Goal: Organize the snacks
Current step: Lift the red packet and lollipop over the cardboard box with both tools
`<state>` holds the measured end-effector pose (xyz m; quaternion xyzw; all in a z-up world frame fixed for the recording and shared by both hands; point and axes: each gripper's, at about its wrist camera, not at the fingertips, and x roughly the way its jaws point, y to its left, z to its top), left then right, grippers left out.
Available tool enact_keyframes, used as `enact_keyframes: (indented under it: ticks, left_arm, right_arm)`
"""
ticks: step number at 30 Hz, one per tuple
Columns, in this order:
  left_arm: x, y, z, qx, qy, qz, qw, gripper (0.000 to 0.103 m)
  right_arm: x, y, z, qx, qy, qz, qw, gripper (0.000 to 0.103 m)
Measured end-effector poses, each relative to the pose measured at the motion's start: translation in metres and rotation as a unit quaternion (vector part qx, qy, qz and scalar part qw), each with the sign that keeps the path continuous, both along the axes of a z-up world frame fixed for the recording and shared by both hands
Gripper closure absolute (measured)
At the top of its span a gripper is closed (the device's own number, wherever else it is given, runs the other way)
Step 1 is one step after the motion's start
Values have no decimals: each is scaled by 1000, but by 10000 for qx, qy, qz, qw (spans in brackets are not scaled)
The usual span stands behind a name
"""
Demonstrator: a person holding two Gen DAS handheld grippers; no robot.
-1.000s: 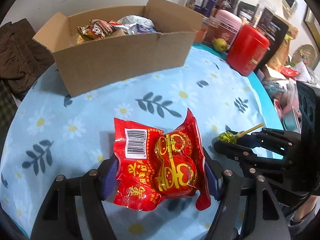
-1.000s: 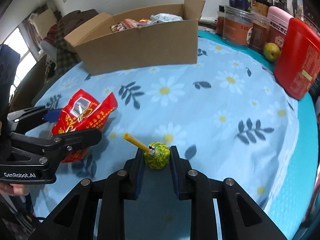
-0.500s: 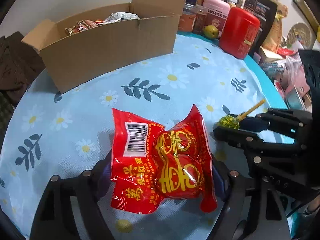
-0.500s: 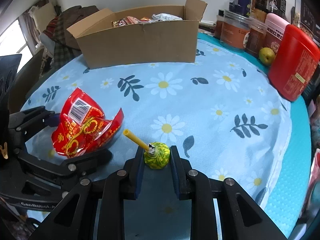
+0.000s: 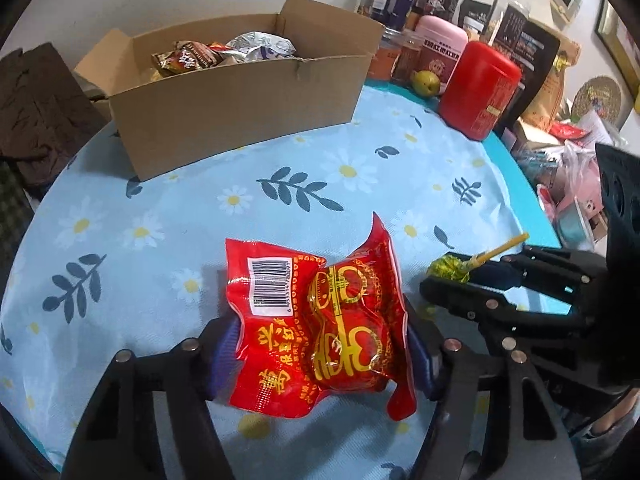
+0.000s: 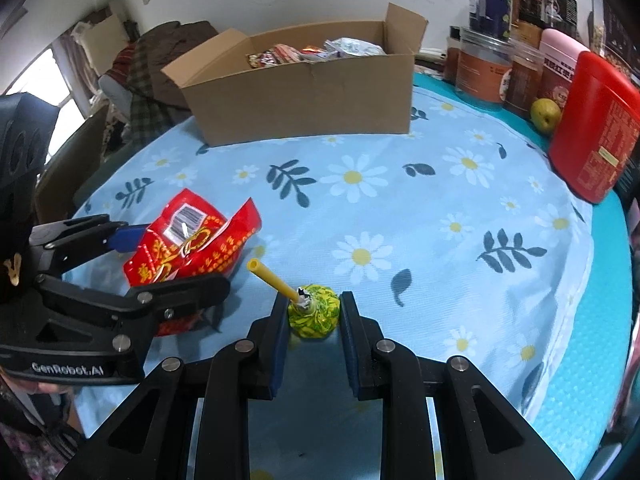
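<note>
My left gripper [image 5: 320, 344] is shut on a red snack packet [image 5: 320, 320] with gold print and a barcode, held above the blue daisy tablecloth [image 5: 200, 208]. My right gripper [image 6: 314, 320] is shut on a green-wrapped lollipop [image 6: 316, 312] with a yellow stick pointing up-left. Each gripper shows in the other's view: the right gripper [image 5: 452, 280] with the lollipop [image 5: 448, 270], the left gripper [image 6: 172, 260] with the packet [image 6: 188, 240]. An open cardboard box [image 5: 240, 108] holding several snack packets stands at the far side; it also shows in the right wrist view [image 6: 304, 108].
A red canister [image 6: 592, 136], a pink jar [image 5: 440, 52], a pear [image 6: 546, 114] and several dark jars [image 6: 492, 0] line the table's right rear edge. Brown clothing [image 5: 36, 108] lies left of the box. Bags and clutter [image 5: 572, 168] sit beyond the right edge.
Both grippers have risen and tilted a little while holding their items; the box now looks closer and I see more of its inside. Neither grip has changed.
</note>
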<state>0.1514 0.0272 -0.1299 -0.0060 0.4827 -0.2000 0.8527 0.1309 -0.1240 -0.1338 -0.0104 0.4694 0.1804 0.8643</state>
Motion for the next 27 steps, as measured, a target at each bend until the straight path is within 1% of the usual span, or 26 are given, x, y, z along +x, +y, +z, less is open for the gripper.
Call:
enact_keyframes:
  ticks: [5,8,10,11,14,17,21,27]
  left_arm:
    - [-5,6,10,-68,-122,104,9998,38]
    - [-6,10,16,-238,-98,126,9996,50]
    - [-6,10,21,-267,-184,139,9994,50]
    - [-5,10,21,-257,-206,156,9993,51]
    - [-4,12,23,-342,-178,205,9990,63]
    - [-4,14,25,-372,-214,260,9987,63]
    - [-1,17,33,-551,-231,270,9978,64]
    - [4,18,56,-574,-577,272,9963,64]
  right_arm:
    - [-4,5,9,86,-77,126,9999,79]
    - [-7,9,15,122,-135,200,9996,79]
    - [-8,12,20,185,-173,277,9993,79]
    - [-8,13,22,217,-191,331,9990,79]
    - [-7,18,26,180,-254,394,9987,79]
    - [-5,23,28,213,-259,472,9983,79]
    - [-1,25,31,261,-264,532,9979,79]
    - [6,28,51,266,-519,554,9968,79]
